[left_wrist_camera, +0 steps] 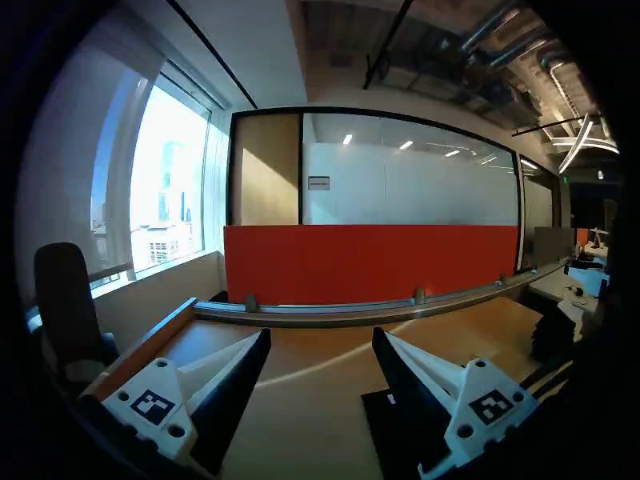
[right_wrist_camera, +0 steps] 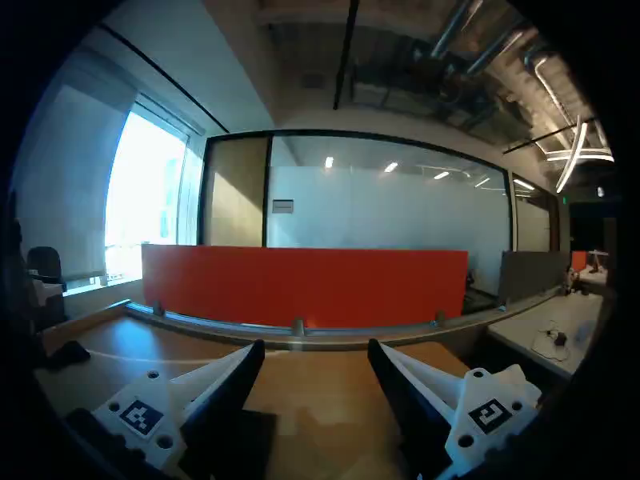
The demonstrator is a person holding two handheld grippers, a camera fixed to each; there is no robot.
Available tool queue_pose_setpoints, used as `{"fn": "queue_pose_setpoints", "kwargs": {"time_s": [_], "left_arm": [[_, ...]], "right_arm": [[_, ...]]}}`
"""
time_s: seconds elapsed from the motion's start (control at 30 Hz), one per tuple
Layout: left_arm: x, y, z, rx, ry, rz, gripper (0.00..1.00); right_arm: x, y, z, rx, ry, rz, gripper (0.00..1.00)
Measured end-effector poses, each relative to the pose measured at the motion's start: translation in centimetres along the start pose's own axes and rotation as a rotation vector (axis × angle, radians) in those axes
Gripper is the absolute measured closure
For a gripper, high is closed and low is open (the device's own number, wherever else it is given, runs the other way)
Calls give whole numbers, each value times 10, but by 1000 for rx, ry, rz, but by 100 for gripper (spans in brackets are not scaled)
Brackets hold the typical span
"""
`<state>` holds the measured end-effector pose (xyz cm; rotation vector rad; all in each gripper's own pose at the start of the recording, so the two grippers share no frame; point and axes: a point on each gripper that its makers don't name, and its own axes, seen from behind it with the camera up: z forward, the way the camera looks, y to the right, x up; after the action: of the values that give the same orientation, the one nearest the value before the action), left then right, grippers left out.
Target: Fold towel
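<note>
left gripper (left_wrist_camera: pixel 320 332), right gripper (right_wrist_camera: pixel 314 344) both gaping, empty; flat dark cloth towel (left_wrist_camera: pixel 374 432) (edge barely visible) lies below, between them

Desk (left_wrist_camera: pixel 320 384) open ahead; orange divider (left_wrist_camera: pixel 368 260) blocks far edge; chair (left_wrist_camera: pixel 68 296) left.

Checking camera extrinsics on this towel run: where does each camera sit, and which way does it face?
Left gripper view: rides the left gripper, low over the wooden desk, facing the orange divider; its two fingers spread apart at bottom.
Right gripper view: rides the right gripper, same heading; its fingers likewise spread at bottom.
Shared: wooden desk, orange divider, window at left.
</note>
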<state>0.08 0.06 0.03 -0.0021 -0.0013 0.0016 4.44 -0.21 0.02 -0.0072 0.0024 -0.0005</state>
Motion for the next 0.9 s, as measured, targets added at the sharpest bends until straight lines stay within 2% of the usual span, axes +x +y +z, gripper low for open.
{"fn": "queue_pose_setpoints", "kwargs": {"time_s": [0.2,0.57,0.9], "left_arm": [[2,12,4,-42,-29,25,6],[-2,53,7,-223,-105,99,6],[-19,71,7,-335,-178,143,6]], "right_arm": [[0,-6,4,32,-34,-21,0],[-1,-37,7,217,-132,-105,0],[-23,-53,-1,360,-247,-205,0]]}}
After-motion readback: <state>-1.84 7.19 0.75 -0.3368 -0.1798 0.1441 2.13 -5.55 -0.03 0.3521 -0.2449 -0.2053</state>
